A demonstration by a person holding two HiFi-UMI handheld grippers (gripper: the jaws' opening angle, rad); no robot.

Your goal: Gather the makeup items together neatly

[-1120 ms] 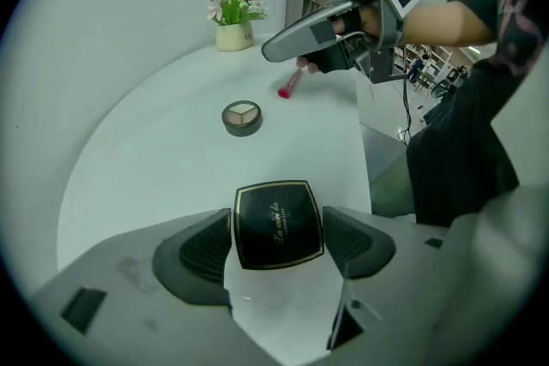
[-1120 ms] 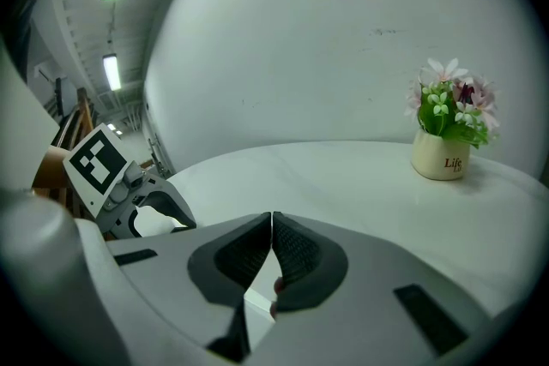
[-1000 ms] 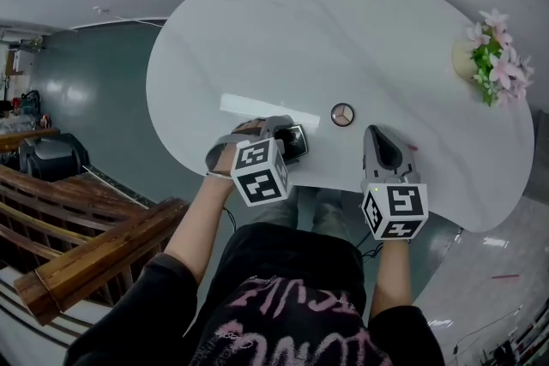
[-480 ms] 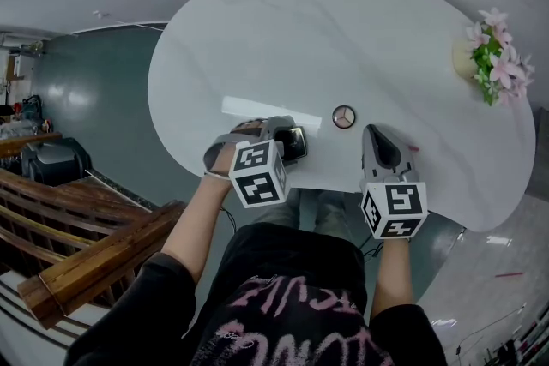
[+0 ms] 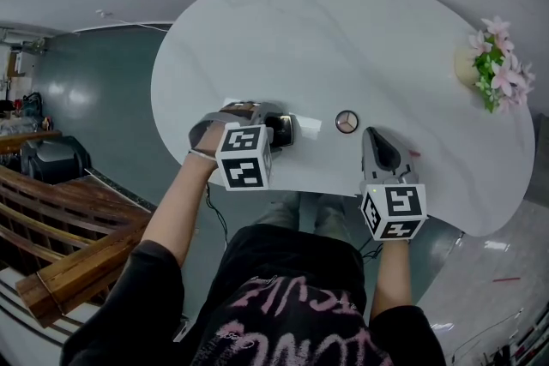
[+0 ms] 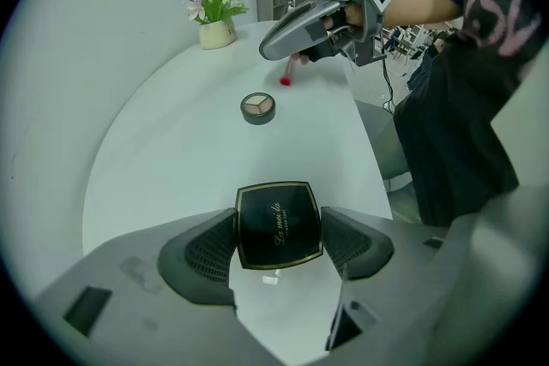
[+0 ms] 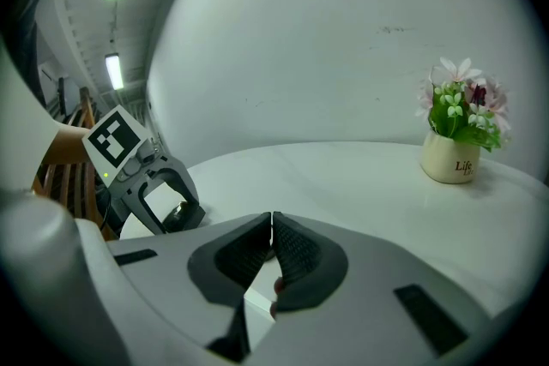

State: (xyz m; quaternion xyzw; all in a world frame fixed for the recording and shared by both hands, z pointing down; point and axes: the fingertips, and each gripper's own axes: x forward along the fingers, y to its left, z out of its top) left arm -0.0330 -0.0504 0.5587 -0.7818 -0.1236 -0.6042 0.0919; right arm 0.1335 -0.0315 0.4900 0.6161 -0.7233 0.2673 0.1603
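Note:
A black square compact (image 6: 277,219) with gold trim sits between the pads of my left gripper (image 6: 277,229), which is shut on it just above the white table's near edge. In the head view that compact (image 5: 284,131) shows at the tip of the left gripper (image 5: 273,129). A round eyeshadow compact (image 5: 346,122) lies on the table between the two grippers, also seen as the round compact (image 6: 257,106). A small red item (image 6: 286,80) lies beside my right gripper (image 5: 372,133). The right gripper (image 7: 272,229) is shut with nothing between its pads.
The white kidney-shaped table (image 5: 343,30) has a pot of pink flowers (image 5: 493,69) at its far right. The person's legs are at the near edge. Wooden stair rails (image 5: 77,253) run at the lower left.
My left gripper has moved left and slightly away from me, carrying the black compact with it. The right gripper, round compact and red item have stayed where they were.

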